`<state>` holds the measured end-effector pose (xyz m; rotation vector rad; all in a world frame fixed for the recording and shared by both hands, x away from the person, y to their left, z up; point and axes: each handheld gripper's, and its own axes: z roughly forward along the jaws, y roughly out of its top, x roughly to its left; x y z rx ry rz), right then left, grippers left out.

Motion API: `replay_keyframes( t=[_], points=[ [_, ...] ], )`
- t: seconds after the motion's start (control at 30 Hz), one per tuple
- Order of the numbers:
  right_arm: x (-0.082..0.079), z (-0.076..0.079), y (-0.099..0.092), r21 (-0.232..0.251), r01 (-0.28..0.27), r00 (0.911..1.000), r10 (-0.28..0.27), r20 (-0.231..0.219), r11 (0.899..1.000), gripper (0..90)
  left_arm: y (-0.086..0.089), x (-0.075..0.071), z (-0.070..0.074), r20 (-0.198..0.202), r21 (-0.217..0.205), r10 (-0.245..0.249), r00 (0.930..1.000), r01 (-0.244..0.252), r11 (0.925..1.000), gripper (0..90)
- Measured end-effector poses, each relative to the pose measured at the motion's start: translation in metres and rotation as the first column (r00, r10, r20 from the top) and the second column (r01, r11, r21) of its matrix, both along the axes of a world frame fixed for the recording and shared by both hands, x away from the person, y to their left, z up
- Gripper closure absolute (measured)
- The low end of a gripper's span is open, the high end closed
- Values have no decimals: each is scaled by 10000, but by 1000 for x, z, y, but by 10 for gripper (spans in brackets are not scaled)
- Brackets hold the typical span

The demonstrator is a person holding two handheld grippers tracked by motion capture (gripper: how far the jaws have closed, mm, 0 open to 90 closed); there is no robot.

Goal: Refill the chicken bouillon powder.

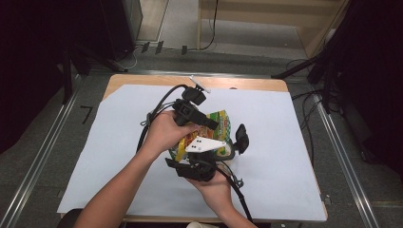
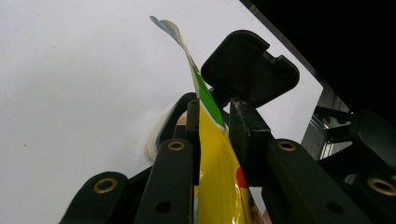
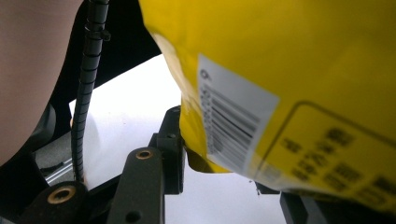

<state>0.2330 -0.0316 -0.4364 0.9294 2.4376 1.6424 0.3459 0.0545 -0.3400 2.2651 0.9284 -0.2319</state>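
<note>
My left gripper (image 2: 212, 126) clamps thin sealed edge of yellow-green crinkled plastic snack bag (image 1: 216, 124); my right gripper (image 3: 224, 186) grips barcode side; bag held above white paper sheet (image 1: 119, 142)

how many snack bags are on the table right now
1. The yellow and green snack bag sits mid-table above the white sheet, pinched between the left gripper and the right gripper. The hands could be hiding another.

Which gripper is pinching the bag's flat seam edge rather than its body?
The left gripper: its fingers clamp the snack bag's thin edge. The right gripper straddles the barcode side.
</note>
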Motion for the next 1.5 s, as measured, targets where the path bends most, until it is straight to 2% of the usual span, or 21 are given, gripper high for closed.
replay_keyframes(
  t=[0.5, 1.5],
  points=[
    [-1, 0, -1, -98, 26, 9999, -25, 127, 9999, 630, 0, 0, 1, 21, -76, 0, 10000, 0, 10000, 785],
    [0, 1, 0, -96, 35, 10000, -35, 24, 9999, 630, 0, 3, -1, -200, -31, -15, 9998, 15, 10000, 788]
  ],
)
